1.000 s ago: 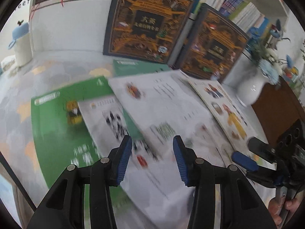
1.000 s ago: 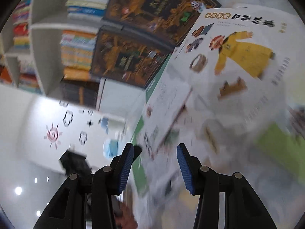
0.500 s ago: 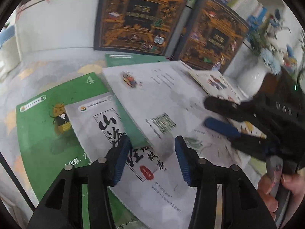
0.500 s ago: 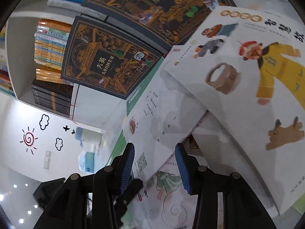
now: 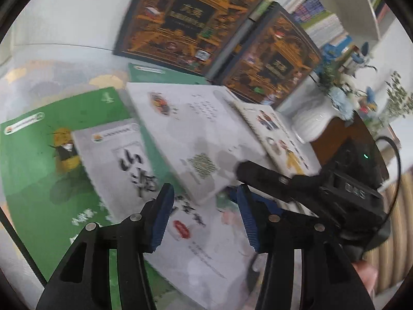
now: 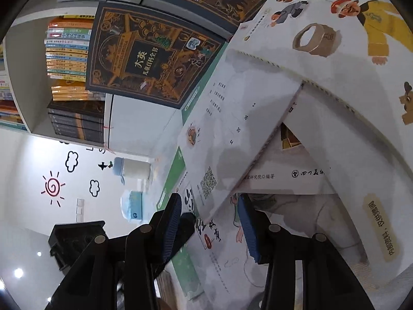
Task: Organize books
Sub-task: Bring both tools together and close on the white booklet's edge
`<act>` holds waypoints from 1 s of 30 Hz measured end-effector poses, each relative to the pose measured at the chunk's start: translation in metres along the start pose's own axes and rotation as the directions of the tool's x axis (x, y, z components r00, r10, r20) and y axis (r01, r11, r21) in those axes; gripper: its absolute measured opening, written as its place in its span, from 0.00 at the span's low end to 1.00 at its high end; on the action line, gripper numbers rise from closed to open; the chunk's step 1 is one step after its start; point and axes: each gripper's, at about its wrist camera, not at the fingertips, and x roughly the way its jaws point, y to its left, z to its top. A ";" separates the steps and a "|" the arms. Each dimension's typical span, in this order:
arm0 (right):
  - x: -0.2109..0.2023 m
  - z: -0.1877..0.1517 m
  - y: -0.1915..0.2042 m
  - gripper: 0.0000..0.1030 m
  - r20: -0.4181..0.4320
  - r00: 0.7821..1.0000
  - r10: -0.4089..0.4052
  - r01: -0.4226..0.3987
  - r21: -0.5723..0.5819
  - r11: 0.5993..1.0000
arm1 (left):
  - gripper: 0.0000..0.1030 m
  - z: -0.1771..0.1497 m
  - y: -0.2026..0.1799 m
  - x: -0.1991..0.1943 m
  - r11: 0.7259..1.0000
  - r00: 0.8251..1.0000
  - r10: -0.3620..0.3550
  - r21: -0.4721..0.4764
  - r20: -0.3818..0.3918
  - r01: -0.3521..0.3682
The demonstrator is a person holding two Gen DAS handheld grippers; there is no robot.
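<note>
My left gripper (image 5: pixel 204 206) jaws apart above the white calligraphy-cover book (image 5: pixel 129 165) on the green book (image 5: pixel 33 160), my right gripper (image 6: pixel 209 222) jaws apart at the raised white QR-code book's (image 6: pixel 219 139) corner, not pinching it

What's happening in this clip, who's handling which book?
A person with a gripper in each hand is sorting thin books scattered on a table in front of a bookshelf. The right gripper reaches in at the near corner of the white QR-code booklet, which is raised off the book below; its jaws straddle that corner, and a firm pinch can't be confirmed. The left gripper hovers open over the white calligraphy-cover book. A green book lies underneath, and two dark encyclopedias lean against the shelf.
</note>
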 end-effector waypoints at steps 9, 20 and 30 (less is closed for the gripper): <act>0.000 -0.001 -0.001 0.42 0.004 1.000 0.018 -0.017 -0.003 1.000 | 0.46 -0.008 -0.024 0.010 0.993 1.000 0.010 0.116 -0.022 -0.008; -0.007 0.002 -0.008 0.43 0.032 0.995 0.094 -0.095 0.016 0.995 | 0.46 -0.013 -0.060 0.001 0.952 0.998 0.058 0.300 0.032 -0.065; -0.014 0.007 -0.016 0.43 0.017 0.995 0.094 -0.095 0.067 0.993 | 0.49 -0.005 -0.012 0.014 0.995 0.998 -0.053 0.082 -0.041 0.056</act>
